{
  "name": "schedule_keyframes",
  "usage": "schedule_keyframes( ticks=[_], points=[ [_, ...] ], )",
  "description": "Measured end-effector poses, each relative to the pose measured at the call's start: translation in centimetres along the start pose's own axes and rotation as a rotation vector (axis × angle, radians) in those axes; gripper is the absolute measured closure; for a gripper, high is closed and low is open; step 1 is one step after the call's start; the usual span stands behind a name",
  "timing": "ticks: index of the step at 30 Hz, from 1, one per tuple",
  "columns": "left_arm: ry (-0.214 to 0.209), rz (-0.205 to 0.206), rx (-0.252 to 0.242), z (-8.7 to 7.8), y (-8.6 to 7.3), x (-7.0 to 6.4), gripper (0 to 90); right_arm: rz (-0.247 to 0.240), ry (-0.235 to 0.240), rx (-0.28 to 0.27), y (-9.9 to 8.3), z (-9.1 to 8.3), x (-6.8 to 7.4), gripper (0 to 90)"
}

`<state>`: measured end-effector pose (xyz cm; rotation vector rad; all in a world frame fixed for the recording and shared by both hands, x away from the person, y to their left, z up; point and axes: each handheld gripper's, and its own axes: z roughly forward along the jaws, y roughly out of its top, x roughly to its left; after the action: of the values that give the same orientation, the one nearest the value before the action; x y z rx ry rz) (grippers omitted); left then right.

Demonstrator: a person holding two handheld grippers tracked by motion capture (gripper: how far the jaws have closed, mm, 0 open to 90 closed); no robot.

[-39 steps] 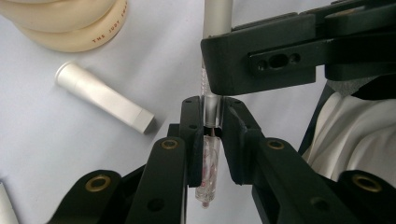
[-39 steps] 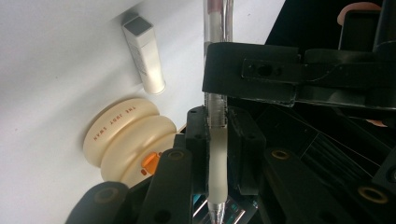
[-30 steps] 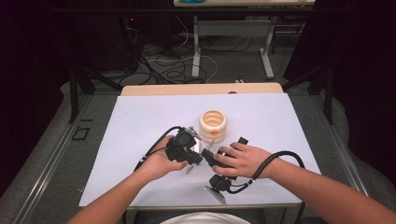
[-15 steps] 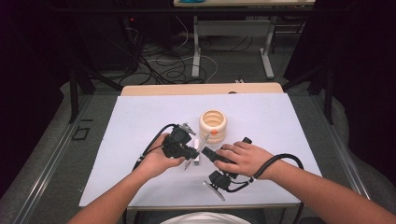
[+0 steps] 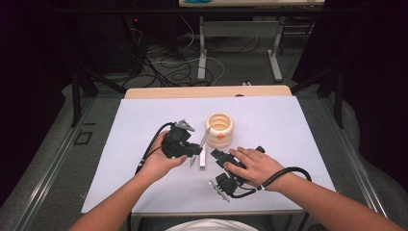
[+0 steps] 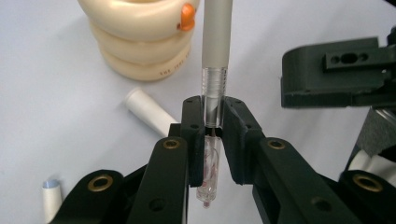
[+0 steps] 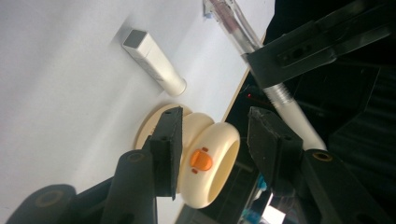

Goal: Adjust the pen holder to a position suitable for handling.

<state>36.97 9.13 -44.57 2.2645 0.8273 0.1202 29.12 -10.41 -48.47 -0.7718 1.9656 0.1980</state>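
A person sits at a white table (image 5: 288,125) holding a two-jaw gripper in each hand. Compared with half a second ago, the left gripper (image 5: 195,153) has lifted its nose and tipped upward, so the pen (image 5: 205,138) it carries now slants up from its jaws with the grey end almost at the side of the cream ribbed cup (image 5: 220,129); before, the pen lay lower and farther from the cup. The right gripper (image 5: 217,155) sits about where it was, flat under the hand. In the left gripper view the left gripper (image 6: 213,122) is clamped tight on the clear section of the pen (image 6: 216,42), whose grey barrel runs straight ahead of the jaws, beside the cup (image 6: 140,32) with its orange button (image 6: 187,14). In the right gripper view the right gripper (image 7: 215,133) has its jaws spread apart with nothing between them; the cup (image 7: 205,154) lies just beyond them, and the pen (image 7: 280,100) crosses past the far jaw. Counting: one pen held, one cup, one white square-ended cap (image 7: 154,63) lying ahead of the right gripper, and a second pen (image 5: 219,190) on the table close behind the right gripper. In the left gripper view, one small white cylinder (image 6: 148,113) lies just beside the left jaw and another (image 6: 51,199) farther back.
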Motion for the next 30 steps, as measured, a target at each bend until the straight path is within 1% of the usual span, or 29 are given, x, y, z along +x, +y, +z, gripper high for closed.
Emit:
schedule_keyframes(
  ticks=[1, 2, 3, 5, 6, 7, 8, 9, 10, 11, 12, 13, 15, 18, 20, 21, 22, 23, 24, 25, 26, 27, 28, 29, 30],
  points=[
    [0.007, -0.001, -0.017, 0.0, 0.0, 0.0, 79.9, 0.045, 0.002, 0.011, 0.0, 0.0, 0.2, 54.6],
    [0.002, -0.013, -0.032, 0.0, 0.1, 0.1, 79.8, 0.075, 0.007, 0.015, -0.1, 0.0, 0.3, 54.4],
    [0.006, -0.015, -0.042, -0.1, 0.1, 0.1, 79.9, 0.096, 0.005, 0.010, -0.1, 0.1, 0.4, 54.1],
    [0.012, -0.017, -0.058, -0.2, 0.2, 0.3, 79.8, 0.155, 0.010, 0.006, -0.2, 0.1, 0.5, 52.6],
    [0.011, -0.024, -0.066, -0.2, 0.3, 0.3, 79.8, 0.187, 0.015, 0.007, -0.3, 0.1, 0.6, 51.6],
    [0.012, -0.019, -0.074, -0.2, 0.3, 0.4, 79.8, 0.214, 0.002, -0.005, -0.4, 0.2, 0.7, 50.7],
    [0.012, -0.016, -0.079, -0.2, 0.4, 0.5, 79.8, 0.243, 0.008, -0.003, -0.5, 0.3, 0.8, 49.5],
    [0.010, -0.022, -0.093, -0.1, 0.4, 0.5, 79.8, 0.268, 0.039, 0.004, -0.6, 0.3, 0.8, 48.5],
    [0.014, -0.021, -0.104, -0.1, 0.4, 0.5, 79.9, 0.300, 0.022, -0.005, -0.7, 0.4, 1.0, 47.3],
    [0.012, -0.024, -0.117, -0.1, 0.4, 0.6, 79.8, 0.323, 0.029, -0.002, -0.8, 0.5, 1.1, 46.1],
    [0.010, -0.029, -0.130, 0.0, 0.4, 0.6, 79.9, 0.362, 0.030, 0.002, -0.9, 0.6, 1.2, 45.4],
    [0.007, -0.027, -0.135, 0.0, 0.4, 0.7, 79.9, 0.387, 0.035, 0.004, -1.0, 0.6, 1.2, 45.0],
    [0.007, -0.034, -0.158, 0.1, 0.5, 0.8, 79.9, 0.455, 0.039, 0.006, -1.2, 0.7, 1.4, 44.0],
    [0.012, -0.027, -0.181, 0.0, 0.8, 0.9, 79.9, 0.537, 0.052, -0.002, -1.6, 0.8, 1.5, 42.0],
    [0.012, -0.028, -0.196, 0.0, 1.1, 1.0, 79.9, 0.602, 0.058, 0.003, -1.9, 0.9, 1.6, 39.2],
    [0.011, -0.030, -0.202, -0.1, 1.2, 1.1, 79.9, 0.636, 0.069, 0.005, -2.0, 1.0, 1.6, 38.2],
    [0.017, -0.029, -0.212, 0.0, 1.4, 1.2, 79.9, 0.657, 0.074, 0.012, -2.2, 1.0, 1.6, 37.2],
    [0.013, -0.035, -0.219, 0.0, 1.5, 1.3, 79.8, 0.709, 0.069, 0.003, -2.2, 1.2, 1.7, 35.9],
    [0.012, -0.040, -0.230, 0.0, 1.6, 1.4, 79.9, 0.721, 0.100, 0.008, -2.5, 1.1, 1.6, 35.3],
    [0.014, -0.042, -0.236, 0.0, 1.8, 1.5, 79.9, 0.752, 0.091, -0.008, -2.6, 1.4, 1.8, 35.1],
    [0.015, -0.049, -0.247, 0.1, 1.9, 1.6, 79.9, 0.788, 0.093, -0.004, -2.7, 1.3, 1.8, 34.7],
    [0.014, -0.050, -0.259, 0.1, 2.0, 1.8, 79.9, 0.797, 0.096, -0.015, -2.9, 1.5, 1.8, 34.5],
    [0.016, -0.050, -0.268, 0.1, 2.1, 1.8, 79.9, 0.839, 0.098, -0.015, -2.9, 1.5, 1.9, 34.3],
    [0.018, -0.052, -0.276, 0.1, 2.3, 1.9, 79.8, 0.866, 0.108, -0.007, -3.0, 1.5, 2.0, 34.0],
    [0.017, -0.049, -0.287, 0.2, 2.4, 2.0, 79.9, 0.868, 0.106, 0.015, -3.1, 1.4, 1.8, 33.7]
  ],
)
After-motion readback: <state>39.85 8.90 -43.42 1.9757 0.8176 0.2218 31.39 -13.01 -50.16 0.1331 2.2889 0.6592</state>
